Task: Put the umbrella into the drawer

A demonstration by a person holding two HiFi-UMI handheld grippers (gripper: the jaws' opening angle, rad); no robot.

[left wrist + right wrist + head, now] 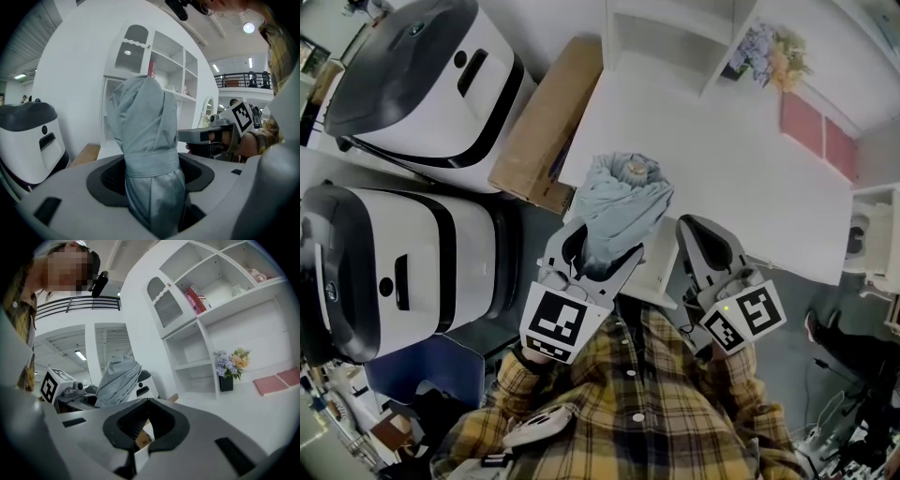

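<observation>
The left claw (151, 171) is clamped on the umbrella (143, 122); the right claw (147, 404) is closed on nothing. Loose fabric could be snagged on the desk (722, 159) edge during insertion.

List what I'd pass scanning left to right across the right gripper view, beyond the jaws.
umbrella → red books → flowers → pink mats
</observation>
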